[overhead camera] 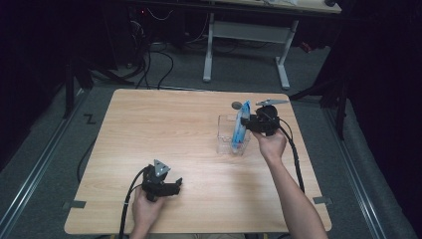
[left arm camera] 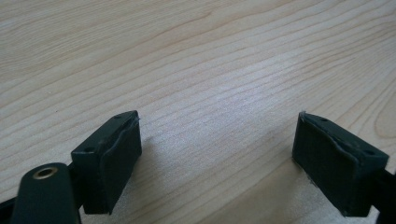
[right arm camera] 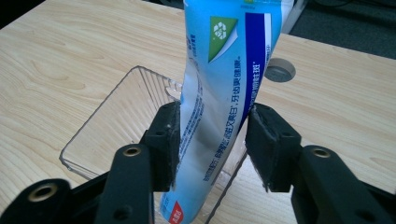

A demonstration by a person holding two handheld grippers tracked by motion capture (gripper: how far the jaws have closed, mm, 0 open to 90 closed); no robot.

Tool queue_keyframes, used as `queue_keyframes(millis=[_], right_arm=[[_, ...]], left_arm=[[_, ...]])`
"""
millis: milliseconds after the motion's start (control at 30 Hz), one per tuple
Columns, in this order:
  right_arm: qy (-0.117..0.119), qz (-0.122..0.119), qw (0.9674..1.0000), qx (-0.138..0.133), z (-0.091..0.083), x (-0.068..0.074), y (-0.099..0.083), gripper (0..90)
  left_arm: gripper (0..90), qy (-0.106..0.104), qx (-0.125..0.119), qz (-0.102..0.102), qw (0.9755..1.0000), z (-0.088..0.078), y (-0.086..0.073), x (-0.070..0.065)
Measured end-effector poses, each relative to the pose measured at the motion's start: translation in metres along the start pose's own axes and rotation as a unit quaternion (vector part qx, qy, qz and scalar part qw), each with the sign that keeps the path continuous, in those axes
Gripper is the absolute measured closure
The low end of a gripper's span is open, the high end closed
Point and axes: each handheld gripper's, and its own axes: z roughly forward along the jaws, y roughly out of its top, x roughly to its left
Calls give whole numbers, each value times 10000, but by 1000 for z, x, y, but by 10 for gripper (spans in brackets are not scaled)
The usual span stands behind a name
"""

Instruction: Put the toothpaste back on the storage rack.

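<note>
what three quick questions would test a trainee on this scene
1. True or false: the left gripper holds the toothpaste tube.
2. The tube stands in: A) a clear container; B) a metal bowl; C) a cardboard box.
3. Which gripper has the tube between its jaws?
Key: 1 false, its jaws stand open over the bare table; 2 A; 3 the right gripper.

One toothpaste tube (right arm camera: 224, 93), one clear tray (right arm camera: 116, 121), two grippers.
</note>
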Motion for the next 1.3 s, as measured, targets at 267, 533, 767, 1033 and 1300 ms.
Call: queue_keyframes(millis=[267, 533, 767, 1033, 1300], right_arm=[[-24, 9, 10000, -21, -7, -2, -1, 525], [26, -64, 9999, -85, -15, -1, -2, 514], [48, 1, 9996, -266, -21, -3, -12, 507], [105, -79, 9992, -366, -34, -4, -10, 484], [86, -76, 9988, -481, -47, -7, -11, 468]], left_arm=[[160, 0, 1, 1, 10000, 0, 0, 0], [160, 4, 2, -1, 10000, 0, 0, 0], [160, 5, 2, 0, 10000, 0, 0, 0], [160, 7, 2, 8, 10000, 0, 0, 0], [160, 9, 3, 5, 10000, 0, 0, 0]])
